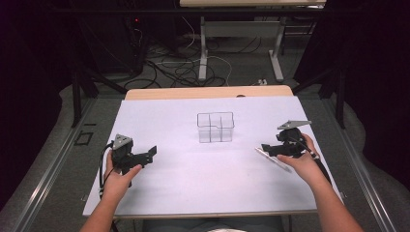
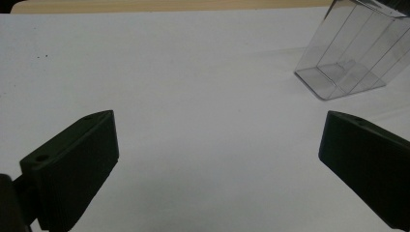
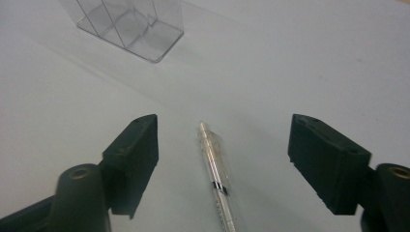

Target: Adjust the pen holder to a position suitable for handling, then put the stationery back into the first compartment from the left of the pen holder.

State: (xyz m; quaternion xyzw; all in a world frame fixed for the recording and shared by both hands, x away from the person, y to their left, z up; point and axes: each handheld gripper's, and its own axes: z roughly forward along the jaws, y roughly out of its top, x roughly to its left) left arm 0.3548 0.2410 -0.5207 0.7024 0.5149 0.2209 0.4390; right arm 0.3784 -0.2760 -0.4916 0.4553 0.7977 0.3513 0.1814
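The clear ballpoint pen [image 3: 215, 176] is lying flat on the white table cover [image 3: 309, 58], right under the right gripper [image 3: 222, 154], running lengthwise between the two black jaws and touching neither. Those jaws are standing wide apart and gripping nothing; they are straddling the pen with bare cover on both sides of it. In the high view the pen [image 1: 272, 158] is showing as a thin pale sliver just below and in front of the right gripper [image 1: 269, 148], its tip poking out toward the middle of the table.

The left gripper [image 1: 151, 152] is hovering well off to the other side, its jaws also spread wide with nothing but white cover between them [image 2: 217, 159].

As I judge it, the risk is in the closing. The pen is slim, round and slick, and it is lying along the jaws, not across them, so pads coming in too high could pinch over it and send it rolling, or catch only the tapered tip and let it swivel. Coming down too hard could jam the pads on the cover.

Beyond the right gripper's jaws, up and to the left, the clear divided organiser box [image 3: 133, 26] is standing upright, well apart from the pen. Nothing is lying between it and the pen, so the way across is looking open.
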